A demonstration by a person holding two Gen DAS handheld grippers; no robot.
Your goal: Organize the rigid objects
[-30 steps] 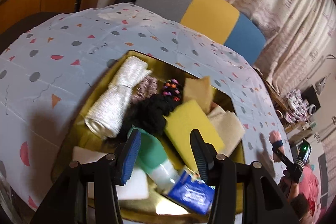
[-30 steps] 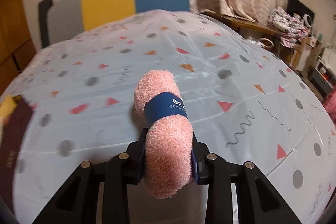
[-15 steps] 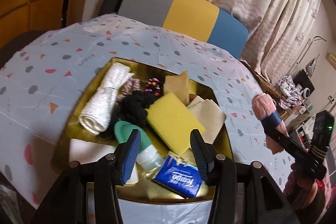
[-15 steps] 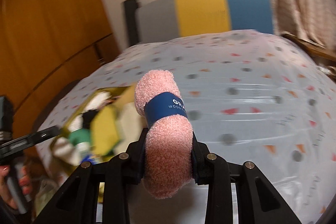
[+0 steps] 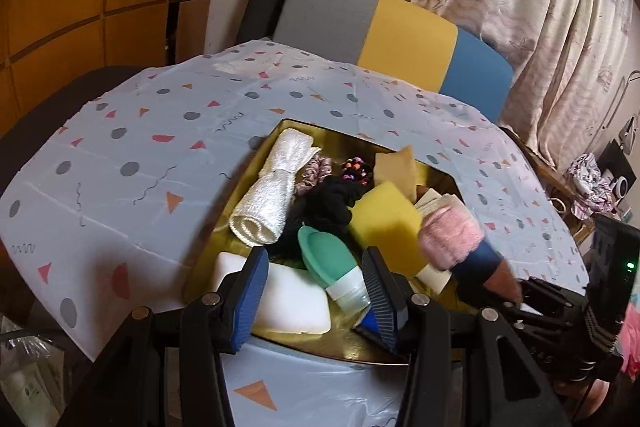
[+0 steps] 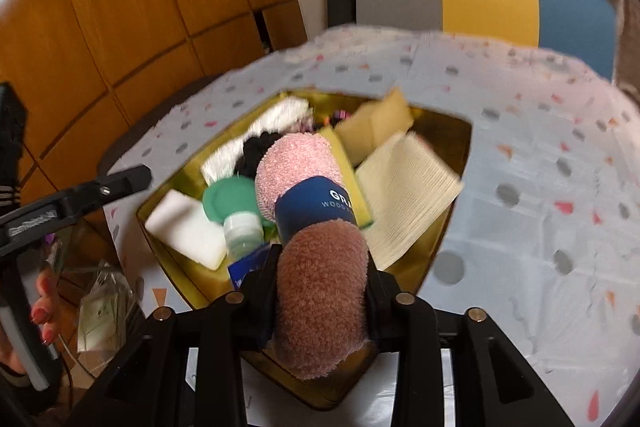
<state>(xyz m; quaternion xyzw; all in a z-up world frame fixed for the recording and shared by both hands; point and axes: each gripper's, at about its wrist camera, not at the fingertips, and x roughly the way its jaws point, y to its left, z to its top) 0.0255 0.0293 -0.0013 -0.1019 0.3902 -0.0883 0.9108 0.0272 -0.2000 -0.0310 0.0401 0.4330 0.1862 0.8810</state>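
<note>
Navy paper band [image 6: 316, 205] around the pink rolled towel [image 6: 298, 163]: white capitals "GRA" are showing at its right edge, where the word is running out of sight around the roll.
Second line on the same band: smaller white capitals "WOOD" are showing beneath, also cut off at the edge.
Same band in the left wrist view [image 5: 476, 259]: it is showing no legible letters, being blurred.
Blue packet [image 6: 250, 263] in the gold tray [image 6: 452, 131]: pale print is showing on it, but it is too small and hidden to read.
</note>
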